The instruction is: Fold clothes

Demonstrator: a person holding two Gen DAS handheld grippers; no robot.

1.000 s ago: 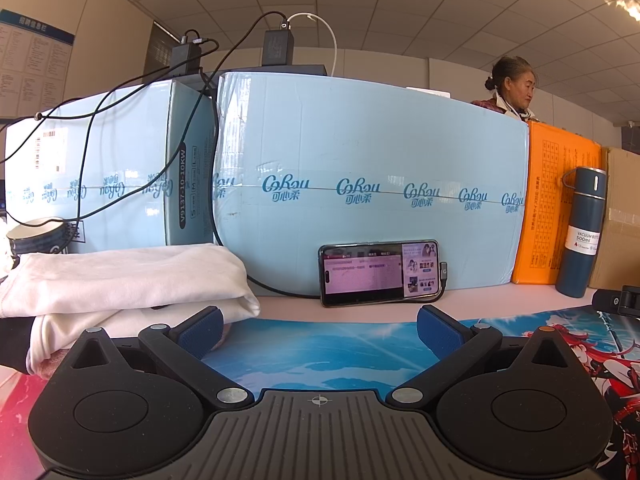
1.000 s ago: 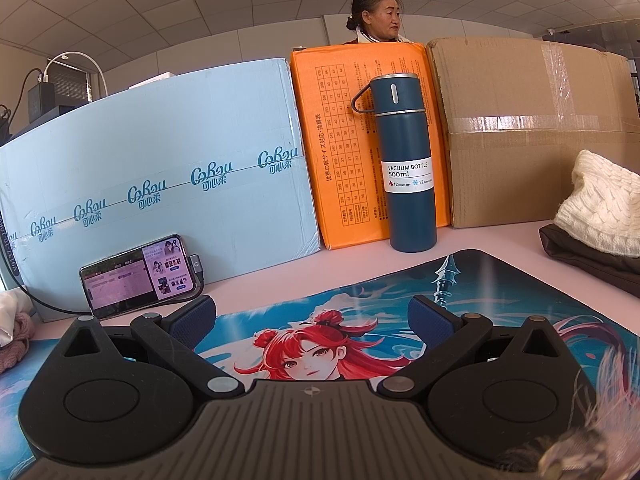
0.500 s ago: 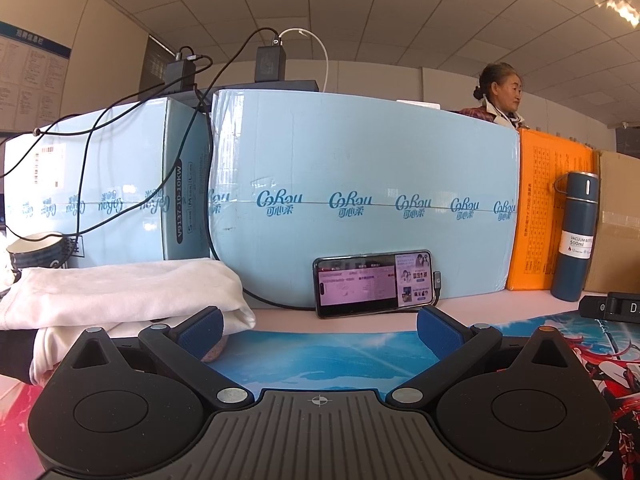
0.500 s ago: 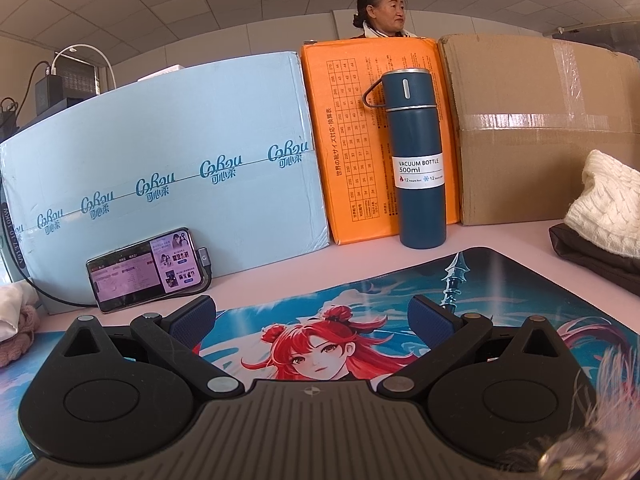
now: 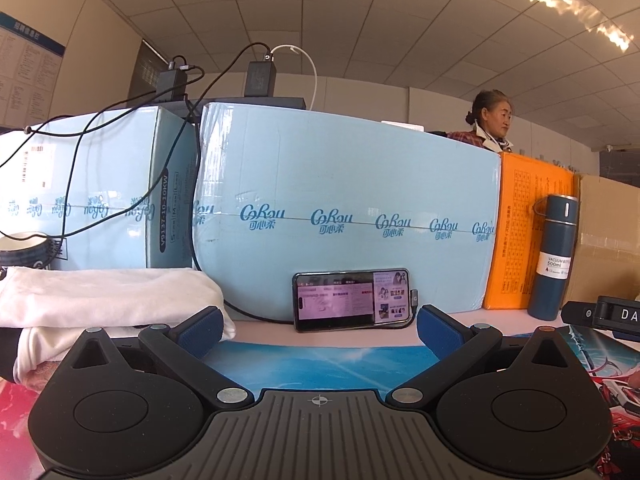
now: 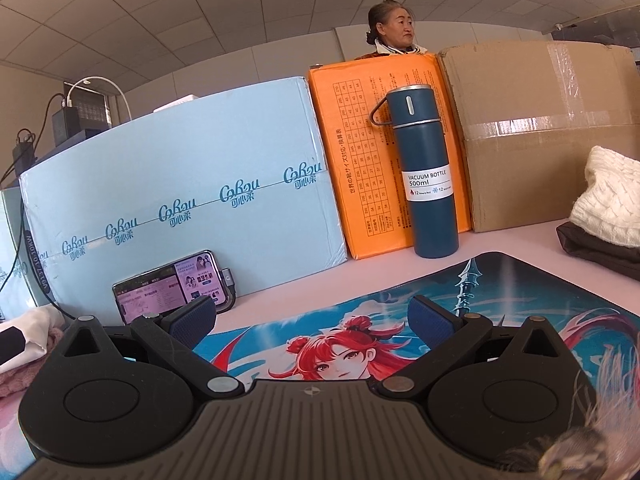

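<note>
A stack of folded white clothes (image 5: 100,296) lies at the left of the printed desk mat (image 5: 320,360), just left of my left gripper (image 5: 318,326), which is open and empty low over the mat. The stack's edge shows at the far left of the right wrist view (image 6: 28,336). A white knit garment (image 6: 608,196) lies on a dark garment (image 6: 600,250) at the far right. My right gripper (image 6: 312,320) is open and empty over the mat's red-haired figure (image 6: 336,356).
Light blue boxes (image 5: 344,208), an orange box (image 6: 372,152) and a brown carton (image 6: 548,128) wall the back. A phone (image 5: 352,300) leans on the blue box with cables. A blue vacuum bottle (image 6: 424,176) stands by the orange box. A bowl (image 5: 24,248) sits far left. A woman (image 6: 394,28) sits behind.
Both grippers have dropped lower and tilted up a little, so the boxes and bottle sit lower in view. The right gripper has shifted slightly left. Both stay open and empty.
</note>
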